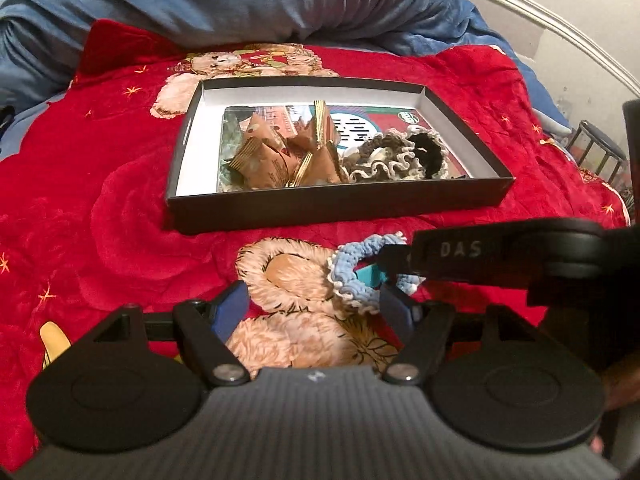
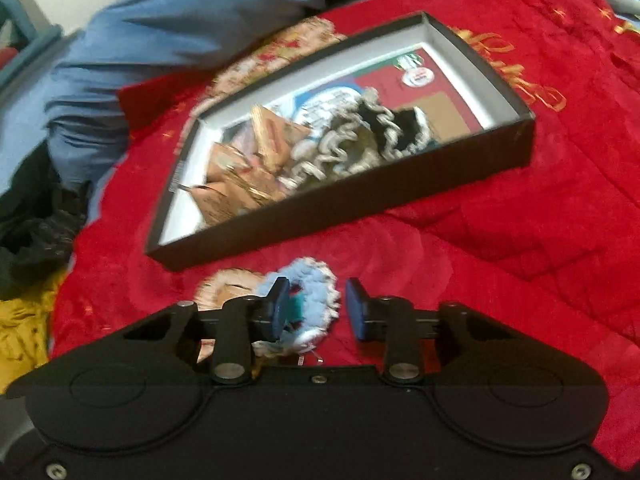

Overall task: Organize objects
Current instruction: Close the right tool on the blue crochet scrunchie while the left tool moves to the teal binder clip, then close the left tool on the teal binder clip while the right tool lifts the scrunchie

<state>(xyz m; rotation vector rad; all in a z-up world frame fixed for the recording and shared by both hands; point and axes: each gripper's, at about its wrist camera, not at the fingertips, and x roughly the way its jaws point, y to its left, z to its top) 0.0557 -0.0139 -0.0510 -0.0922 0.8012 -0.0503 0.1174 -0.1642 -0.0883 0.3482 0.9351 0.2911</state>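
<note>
That blue scrunchie is soft and light; my right gripper straddles its ruffled rim, not yet clamped.

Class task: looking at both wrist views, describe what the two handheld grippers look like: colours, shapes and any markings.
Both are matt black plastic. The left gripper has a ribbed grey housing, two round black discs, silver pivot bolts and dark blue pads on its jaws. The right gripper has the same build with a black housing and small screws; from the left view its side bears pale letters "DAS".
</note>
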